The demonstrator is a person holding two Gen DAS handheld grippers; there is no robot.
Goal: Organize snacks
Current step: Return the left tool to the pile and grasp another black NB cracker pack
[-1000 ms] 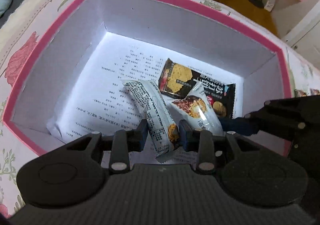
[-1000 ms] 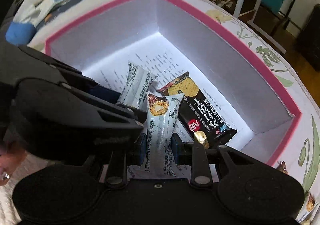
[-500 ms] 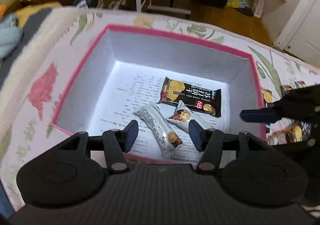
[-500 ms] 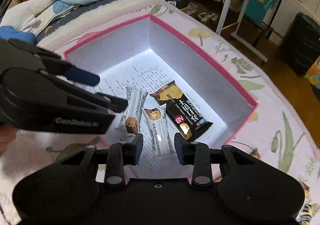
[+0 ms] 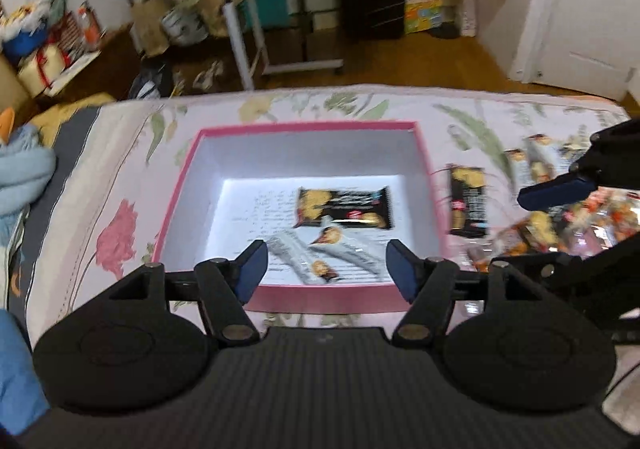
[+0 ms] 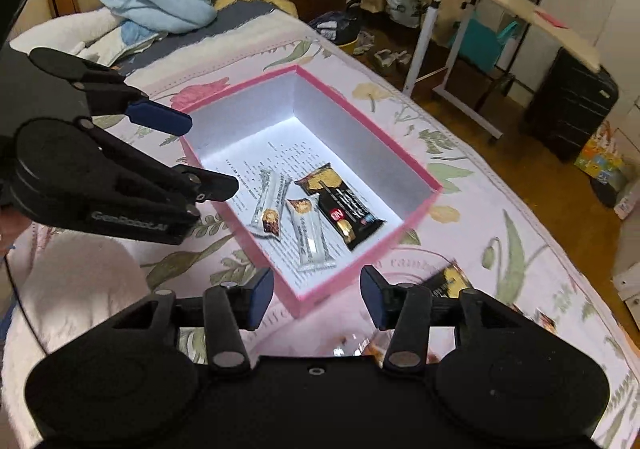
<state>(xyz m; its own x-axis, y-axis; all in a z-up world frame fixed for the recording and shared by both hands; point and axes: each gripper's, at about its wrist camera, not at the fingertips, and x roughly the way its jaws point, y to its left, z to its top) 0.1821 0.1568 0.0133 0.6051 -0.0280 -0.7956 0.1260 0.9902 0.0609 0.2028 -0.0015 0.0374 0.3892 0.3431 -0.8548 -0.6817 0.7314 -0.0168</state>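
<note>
On the far left of the bed a blue plush goose (image 6: pixel 160 1) lies bundled on the grey cover. Next to it, on the floral bedspread (image 6: pixel 500 217), sits the pink-rimmed box (image 6: pixel 434 185), open at the top, white inside, with a printed sheet on its floor.

The left gripper (image 5: pixel 322 269) hangs above the box's near rim. Its jaws have just been opening and stand spread, with nothing between them. From the right wrist view it reaches in from the left over the box's near-left corner (image 6: pixel 200 153).

Three snacks lie in the box, towards its near end. From the right wrist view, the leftmost is a silver wrapper (image 6: pixel 270 205); just right of it lies a second silver wrapper (image 6: pixel 310 239); right again lies a black cracker packet (image 6: pixel 340 207), almost touching that second wrapper.

The right gripper (image 6: pixel 318 299) hovers over the box's near corner. Its jaws have also just been opening; the fingers are apart and empty.

Further right, outside the box, another black packet (image 5: pixel 468 201) lies on the bedspread just beside the box wall. Beyond it is a blurred heap of loose snacks (image 5: pixel 560 217).
</note>
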